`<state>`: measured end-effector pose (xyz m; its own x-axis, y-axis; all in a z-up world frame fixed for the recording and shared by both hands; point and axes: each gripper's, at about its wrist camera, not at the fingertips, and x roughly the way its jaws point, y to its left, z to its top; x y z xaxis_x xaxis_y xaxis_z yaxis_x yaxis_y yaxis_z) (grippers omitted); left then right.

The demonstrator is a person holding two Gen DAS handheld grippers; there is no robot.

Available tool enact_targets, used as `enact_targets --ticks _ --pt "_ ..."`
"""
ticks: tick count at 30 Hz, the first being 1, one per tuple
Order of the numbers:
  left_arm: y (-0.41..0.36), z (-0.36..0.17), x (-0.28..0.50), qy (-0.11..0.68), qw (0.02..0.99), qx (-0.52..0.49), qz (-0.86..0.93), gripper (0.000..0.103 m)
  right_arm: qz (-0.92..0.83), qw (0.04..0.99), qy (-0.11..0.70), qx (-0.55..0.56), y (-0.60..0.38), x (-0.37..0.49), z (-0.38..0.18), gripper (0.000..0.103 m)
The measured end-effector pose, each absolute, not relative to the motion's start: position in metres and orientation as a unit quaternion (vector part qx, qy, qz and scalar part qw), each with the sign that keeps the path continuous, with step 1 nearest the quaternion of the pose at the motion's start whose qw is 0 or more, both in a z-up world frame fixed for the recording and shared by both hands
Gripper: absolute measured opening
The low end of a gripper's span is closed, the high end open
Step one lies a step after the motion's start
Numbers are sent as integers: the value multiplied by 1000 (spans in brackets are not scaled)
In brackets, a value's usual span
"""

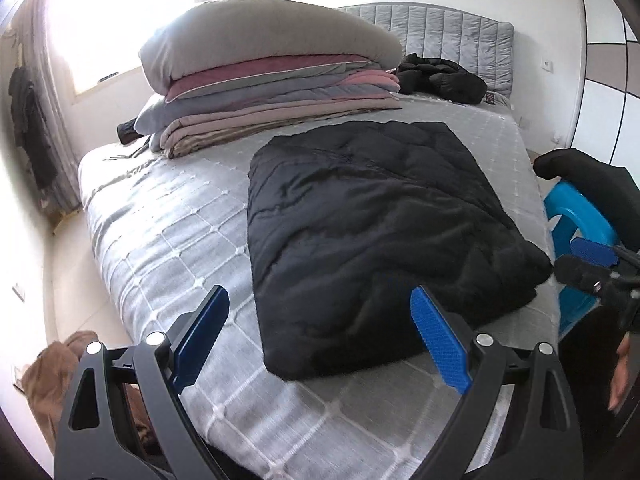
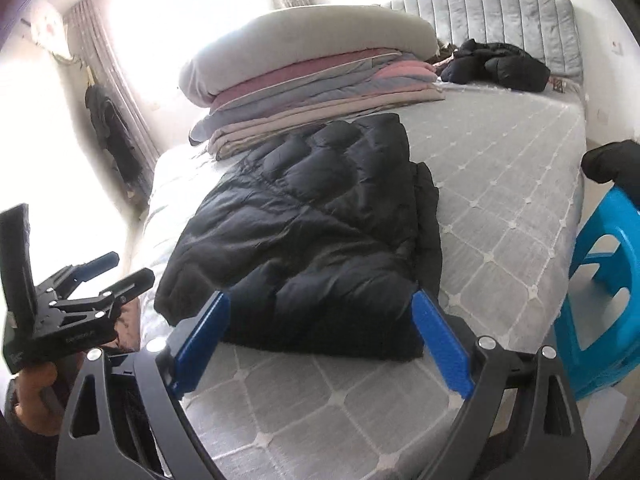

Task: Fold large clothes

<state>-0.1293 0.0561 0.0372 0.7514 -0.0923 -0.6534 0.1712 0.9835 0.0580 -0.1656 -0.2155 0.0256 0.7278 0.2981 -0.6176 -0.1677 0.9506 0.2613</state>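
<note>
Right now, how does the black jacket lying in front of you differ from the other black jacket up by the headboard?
The near black jacket is folded into a flat, roughly rectangular pad; the far black jacket is a crumpled heap. The near one lies by the foot of the bed; the far one sits against the headboard. The near one looks much bigger in view, though it is also closer. Both are dark, puffy and quilted, and neither is gripped.

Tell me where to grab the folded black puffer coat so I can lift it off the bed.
Probably grip the folded black puffer coat at its near edge, coming low from the foot of the bed. That edge faces both open grippers, and its stacked layers look thin enough to pinch together.
</note>
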Motion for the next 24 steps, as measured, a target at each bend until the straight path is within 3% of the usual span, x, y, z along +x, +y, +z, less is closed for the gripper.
enact_targets --ticks 7,24 --pt "50 46 -156 325 942 59 -63 94 115 935 329 71 -199 -186 21 90" --pt "46 44 -164 334 940 46 -58 95 104 935 331 66 -186 -188 18 91"
